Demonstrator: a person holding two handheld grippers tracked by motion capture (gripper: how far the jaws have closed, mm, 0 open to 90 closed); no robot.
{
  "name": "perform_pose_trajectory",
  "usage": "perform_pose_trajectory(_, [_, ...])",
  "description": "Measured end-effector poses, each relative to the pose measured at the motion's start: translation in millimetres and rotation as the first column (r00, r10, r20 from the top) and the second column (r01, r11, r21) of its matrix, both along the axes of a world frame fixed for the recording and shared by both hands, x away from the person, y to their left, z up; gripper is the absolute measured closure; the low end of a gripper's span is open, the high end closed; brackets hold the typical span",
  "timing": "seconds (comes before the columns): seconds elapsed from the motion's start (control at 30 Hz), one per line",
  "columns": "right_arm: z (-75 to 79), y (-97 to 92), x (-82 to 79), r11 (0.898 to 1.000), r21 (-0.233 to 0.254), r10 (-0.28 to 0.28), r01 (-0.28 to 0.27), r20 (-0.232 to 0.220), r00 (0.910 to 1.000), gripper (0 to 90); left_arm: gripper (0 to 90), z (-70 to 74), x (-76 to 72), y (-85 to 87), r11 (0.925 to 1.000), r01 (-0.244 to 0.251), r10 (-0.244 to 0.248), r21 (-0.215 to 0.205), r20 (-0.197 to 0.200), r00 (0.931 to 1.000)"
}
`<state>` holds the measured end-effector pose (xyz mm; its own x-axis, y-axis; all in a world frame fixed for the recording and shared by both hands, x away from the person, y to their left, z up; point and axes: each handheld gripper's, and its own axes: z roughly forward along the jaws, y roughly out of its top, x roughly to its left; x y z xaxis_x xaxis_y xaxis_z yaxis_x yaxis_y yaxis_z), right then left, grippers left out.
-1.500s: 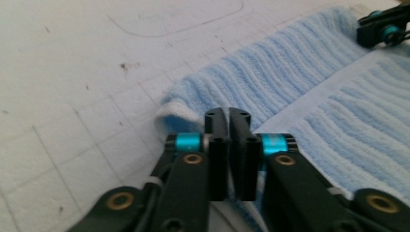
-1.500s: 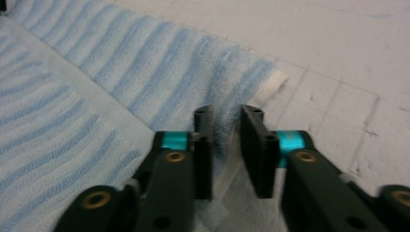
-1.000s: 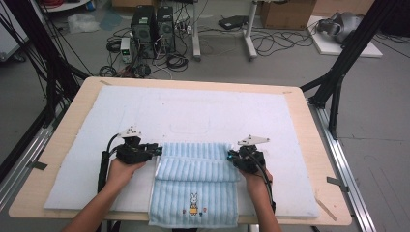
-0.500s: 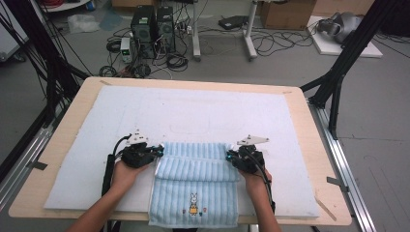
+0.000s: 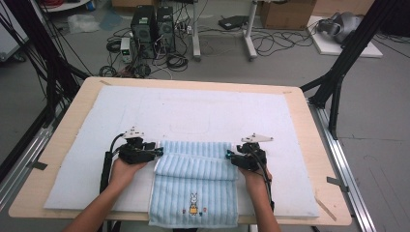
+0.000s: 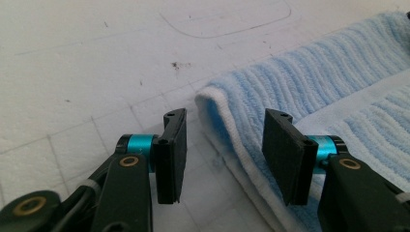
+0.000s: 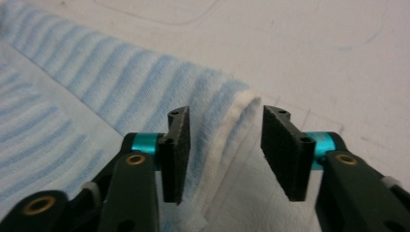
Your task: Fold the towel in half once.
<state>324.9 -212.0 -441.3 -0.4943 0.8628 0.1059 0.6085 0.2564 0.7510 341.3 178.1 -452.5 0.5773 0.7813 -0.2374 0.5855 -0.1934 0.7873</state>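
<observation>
Both jaws parted beside towel (image 5: 196, 183)

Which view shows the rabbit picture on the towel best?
The high view: the rabbit picture sits near the towel's near edge, small but whole. The left and right gripper views catch the towel's folded end between open jaws, away from the rabbit.

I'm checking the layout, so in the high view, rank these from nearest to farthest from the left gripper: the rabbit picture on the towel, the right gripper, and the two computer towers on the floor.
From the left gripper:
1. Rabbit picture, low on the blue towel, toward the person.
2. Right gripper, across the towel at its other side.
3. Computer towers, on the floor beyond the table's far edge.
</observation>
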Motion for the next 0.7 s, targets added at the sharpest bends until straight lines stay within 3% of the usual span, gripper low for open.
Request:
perform_pose_trajectory(0.07, [-5.1, 3.5, 1.7, 1.000, -0.028, 0.009, -0.010, -0.026, 0.9996, 48.8, 54.8, 0.0, -0.9, -1.7, 0.9998, 0.018, -0.018, 0.006, 0.005, 0.9998])
perform_pose_trajectory(0.1, [-5.0, 5.6, 0.8, 0.999, -0.043, 0.013, -0.014, -0.012, 0.9998, 50.1, 59.9, 0.0, -1.6, -3.1, 0.9993, 0.037, -0.037, 0.010, 0.010, 0.9993])
perform_pose_trajectory(0.2, [-3.6, 10.1, -0.5, 0.995, -0.074, 0.060, -0.060, -0.005, 0.9982, 65.5, 76.6, 0.2, -3.4, -8.3, 0.9957, 0.075, -0.076, 0.055, 0.027, 0.9967])
perform_pose_trajectory(0.27, [-3.1, 11.9, -0.6, 0.994, -0.061, 0.087, -0.088, -0.020, 0.9960, 77.6, 83.2, -0.1, -3.0, -8.9, 0.9962, 0.073, -0.074, 0.046, 0.020, 0.9970])
perform_pose_trajectory(0.37, [-3.7, 10.2, 0.6, 0.994, -0.021, 0.111, -0.111, -0.037, 0.9932, 83.9, 86.3, -0.4, 0.0, -5.1, 0.9986, 0.054, -0.054, 0.000, -0.002, 0.9986])
perform_pose_trajectory(0.47, [-2.6, 11.7, 1.2, 0.993, -0.038, 0.108, -0.108, -0.001, 0.9941, 84.8, 86.6, 1.6, 4.2, -3.3, 0.9990, 0.039, -0.039, -0.020, 0.006, 0.9992])
perform_pose_trajectory(0.7, [4.5, 10.9, 15.1, 0.996, -0.019, 0.082, -0.082, 0.040, 0.9958, 84.7, 86.4, 11.6, 28.6, -0.9, 0.9980, 0.021, -0.020, -0.059, 0.019, 0.9996])
